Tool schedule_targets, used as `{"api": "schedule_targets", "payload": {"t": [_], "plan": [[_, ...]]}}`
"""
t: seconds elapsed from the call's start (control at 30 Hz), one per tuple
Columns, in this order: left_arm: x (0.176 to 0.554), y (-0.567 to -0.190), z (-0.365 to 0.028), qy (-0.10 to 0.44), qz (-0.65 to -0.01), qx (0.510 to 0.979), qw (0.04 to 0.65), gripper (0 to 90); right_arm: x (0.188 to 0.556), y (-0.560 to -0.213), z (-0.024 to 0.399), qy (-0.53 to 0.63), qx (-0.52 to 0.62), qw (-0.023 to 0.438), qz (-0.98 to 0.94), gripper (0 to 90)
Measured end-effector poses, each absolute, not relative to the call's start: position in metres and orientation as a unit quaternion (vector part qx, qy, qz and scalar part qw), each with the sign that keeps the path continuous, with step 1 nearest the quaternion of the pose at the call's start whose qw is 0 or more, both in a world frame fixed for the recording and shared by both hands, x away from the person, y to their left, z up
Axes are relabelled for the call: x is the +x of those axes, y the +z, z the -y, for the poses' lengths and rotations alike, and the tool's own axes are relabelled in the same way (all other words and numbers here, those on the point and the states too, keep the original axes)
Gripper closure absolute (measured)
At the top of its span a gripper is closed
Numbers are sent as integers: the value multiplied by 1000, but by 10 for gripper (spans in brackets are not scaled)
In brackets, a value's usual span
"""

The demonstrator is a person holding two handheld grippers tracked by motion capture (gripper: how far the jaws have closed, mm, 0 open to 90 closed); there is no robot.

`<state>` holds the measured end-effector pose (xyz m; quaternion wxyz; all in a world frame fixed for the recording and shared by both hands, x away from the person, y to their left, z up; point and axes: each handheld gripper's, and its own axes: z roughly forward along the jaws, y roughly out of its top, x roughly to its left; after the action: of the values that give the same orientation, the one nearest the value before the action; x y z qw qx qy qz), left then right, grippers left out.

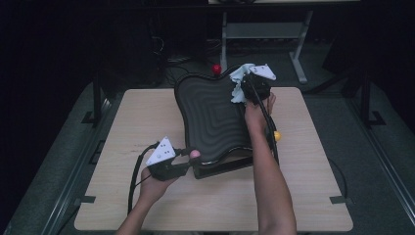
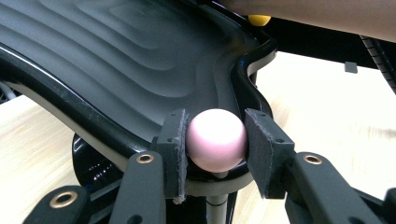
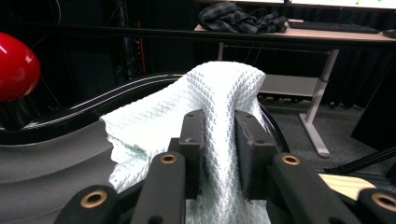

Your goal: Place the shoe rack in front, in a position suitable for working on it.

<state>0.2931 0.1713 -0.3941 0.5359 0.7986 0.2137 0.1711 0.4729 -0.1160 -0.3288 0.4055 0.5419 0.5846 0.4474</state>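
On the wooden bench stands a black ridged tray, tilted with its far edge raised, a red knob at its far corner and a yellow knob at its right side. The left tongs, at the tray's near-left corner, are partly closed with both pads pressing on a pale pink knob that sits at the tray's rim. The right tongs, at the tray's far-right corner, are closed to a narrow gap and pinch a fold of a white waffle-weave cloth, which drapes over the tray's rim and onto its ridged surface.
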Motion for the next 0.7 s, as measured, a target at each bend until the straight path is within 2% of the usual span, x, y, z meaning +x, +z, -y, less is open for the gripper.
{"api": "schedule_targets", "payload": {"t": [0.2,0.4,0.57,0.7], "plan": [[292,-394,-171,172,-215,799,535,606,470,-329,96,453,506,414,-606,742],[294,-394,-172,171,-213,799,535,606,474,-329,113,444,539,412,-585,742],[297,-392,-180,168,-215,802,531,606,465,-329,95,451,511,404,-610,747],[300,-393,-190,168,-230,796,535,606,463,-330,93,442,504,416,-615,749]]}}
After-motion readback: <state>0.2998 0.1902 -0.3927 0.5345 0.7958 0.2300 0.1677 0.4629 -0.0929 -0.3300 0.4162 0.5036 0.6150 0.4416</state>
